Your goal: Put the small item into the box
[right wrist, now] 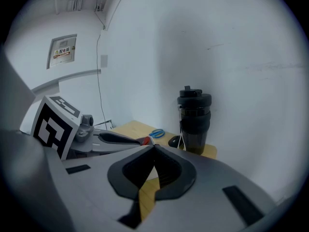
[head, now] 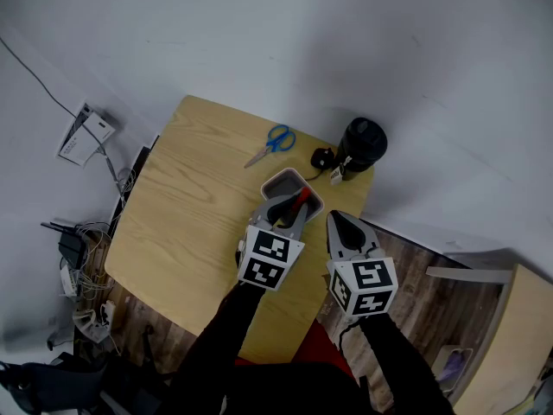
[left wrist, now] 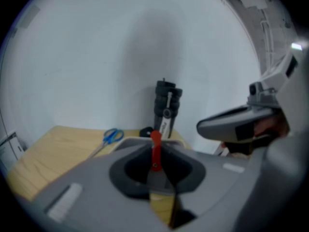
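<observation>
A small red item [head: 302,199] is pinched in my left gripper [head: 298,201], which is shut on it right over the pale open box [head: 289,176] near the table's right edge. In the left gripper view the red item [left wrist: 155,146] sticks up past the closed tips, with the box rim [left wrist: 127,139] just behind it. My right gripper [head: 333,218] hangs beside the box on its right, shut with nothing in it. The right gripper view shows its tips [right wrist: 153,147] meeting, and the left gripper [right wrist: 120,139] with the red item [right wrist: 145,140] to the left.
A black tumbler [head: 361,145] stands at the table's far right corner, with a small black object [head: 322,156] beside it. Blue scissors [head: 272,143] lie behind the box. Cables and a power strip [head: 82,137] sit on the floor to the left.
</observation>
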{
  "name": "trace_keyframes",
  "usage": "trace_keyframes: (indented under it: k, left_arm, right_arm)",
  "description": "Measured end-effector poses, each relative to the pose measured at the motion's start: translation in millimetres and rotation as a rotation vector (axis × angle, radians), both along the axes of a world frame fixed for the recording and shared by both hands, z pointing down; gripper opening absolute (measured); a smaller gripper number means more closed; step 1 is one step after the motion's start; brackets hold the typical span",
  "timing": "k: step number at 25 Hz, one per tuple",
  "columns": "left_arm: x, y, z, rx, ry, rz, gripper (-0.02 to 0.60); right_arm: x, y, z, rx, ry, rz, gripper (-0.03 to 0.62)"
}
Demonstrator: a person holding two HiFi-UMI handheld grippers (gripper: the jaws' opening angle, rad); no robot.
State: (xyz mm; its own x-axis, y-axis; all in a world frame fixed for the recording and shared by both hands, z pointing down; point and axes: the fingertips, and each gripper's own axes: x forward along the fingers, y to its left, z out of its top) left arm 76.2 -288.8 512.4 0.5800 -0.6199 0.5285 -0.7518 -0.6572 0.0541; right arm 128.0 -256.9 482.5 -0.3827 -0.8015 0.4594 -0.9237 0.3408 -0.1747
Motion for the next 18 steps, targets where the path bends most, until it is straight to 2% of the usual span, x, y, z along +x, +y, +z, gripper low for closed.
trace_keyframes:
  k: [18]
  left_arm:
    - [0.6, -0.8, -0.1, 0.001, -0.004, 0.017, 0.066]
  right_arm:
    - [-0.9, 1.5, 1.5, -0.007, 0.005, 0.003, 0.008]
